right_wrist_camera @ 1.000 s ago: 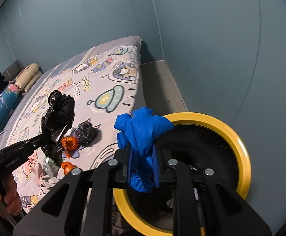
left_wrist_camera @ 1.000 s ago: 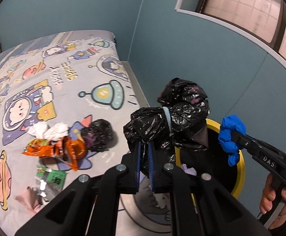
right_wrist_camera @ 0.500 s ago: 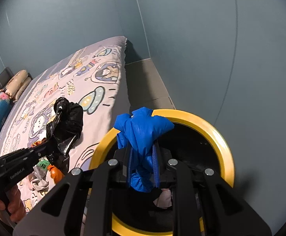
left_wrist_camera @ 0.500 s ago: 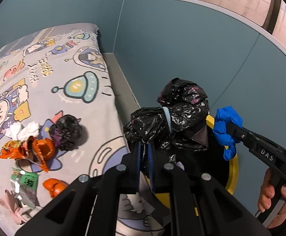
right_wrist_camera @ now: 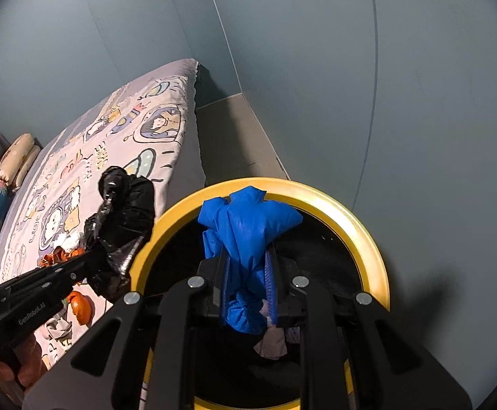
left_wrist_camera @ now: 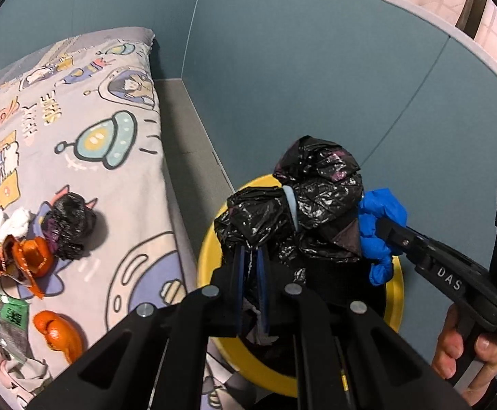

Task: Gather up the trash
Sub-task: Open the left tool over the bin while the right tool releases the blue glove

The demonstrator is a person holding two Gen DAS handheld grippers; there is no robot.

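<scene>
My left gripper [left_wrist_camera: 250, 263] is shut on a crumpled black plastic bag [left_wrist_camera: 303, 205] and holds it over the yellow-rimmed bin [left_wrist_camera: 210, 253]. My right gripper [right_wrist_camera: 248, 266] is shut on a crumpled blue bag [right_wrist_camera: 245, 225] above the bin's dark opening; the bin rim [right_wrist_camera: 368, 239] rings it. The blue bag [left_wrist_camera: 380, 218] and right gripper also show in the left wrist view, beside the black bag. The black bag [right_wrist_camera: 125, 215] shows left of the bin in the right wrist view. Paper scraps lie inside the bin [right_wrist_camera: 272, 341].
On the cartoon bedsheet [left_wrist_camera: 87, 109] lie another black bag [left_wrist_camera: 69, 225], orange wrappers [left_wrist_camera: 26, 259], white tissue [left_wrist_camera: 9, 222], an orange piece [left_wrist_camera: 60, 335] and a green packet [left_wrist_camera: 9, 317]. Blue-grey walls [right_wrist_camera: 350, 85] stand close behind the bin. Pillows [right_wrist_camera: 19, 157] lie at the bed's far end.
Both grippers have moved right from over the bed to above the bin, each still holding its bag. The bin now fills more of both views.
</scene>
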